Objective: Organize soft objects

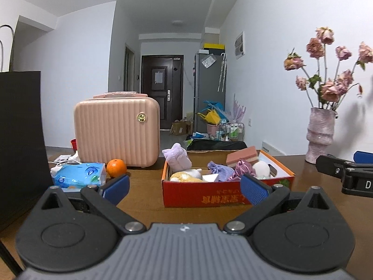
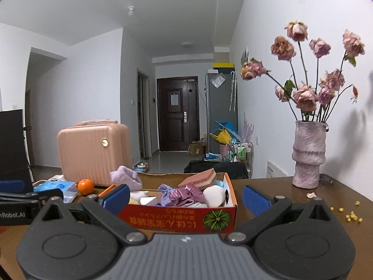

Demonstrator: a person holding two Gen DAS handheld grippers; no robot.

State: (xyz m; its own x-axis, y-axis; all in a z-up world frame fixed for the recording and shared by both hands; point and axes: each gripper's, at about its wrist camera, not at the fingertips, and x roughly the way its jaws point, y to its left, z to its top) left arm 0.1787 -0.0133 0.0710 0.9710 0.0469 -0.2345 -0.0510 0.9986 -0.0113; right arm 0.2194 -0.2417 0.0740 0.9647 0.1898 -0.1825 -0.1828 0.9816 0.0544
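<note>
Two grippers: both held low over the brown table (image 1: 144, 198), each spread wide with nothing between its blue pads.
Left gripper (image 1: 185, 187): released; pads apart, touching nothing; the red box sits just beyond its right pad.
Right gripper (image 2: 186, 197): released; its fingers frame the red box from the near side, not touching it.
Writing on tools: "nRobot.AI" reads on the left gripper's body at the left edge of the right wrist view; a lone "D" shows on the right gripper's body at the right edge of the left wrist view.
Red box (image 2: 177, 219): open-topped carton on the table, orange Chinese-style print upside down on its near wall, too unclear to read, beside a green pumpkin picture.
Soft objects in box: lilac plush (image 1: 177, 158) at the far left corner, purple drawstring pouch (image 2: 166, 192), shiny pink pouch (image 2: 191, 193), white round puff (image 2: 213, 196), pink layered sponge (image 2: 199, 179), yellow-white plush (image 1: 186, 176).
Left of box: orange (image 1: 116, 168), blue tissue pack (image 1: 78, 175).
Farther back: pink ribbed case (image 1: 116, 130) with a gold badge.
Right side: textured pink vase (image 2: 307, 154) of dried roses; yellow crumbs on the table near it.
</note>
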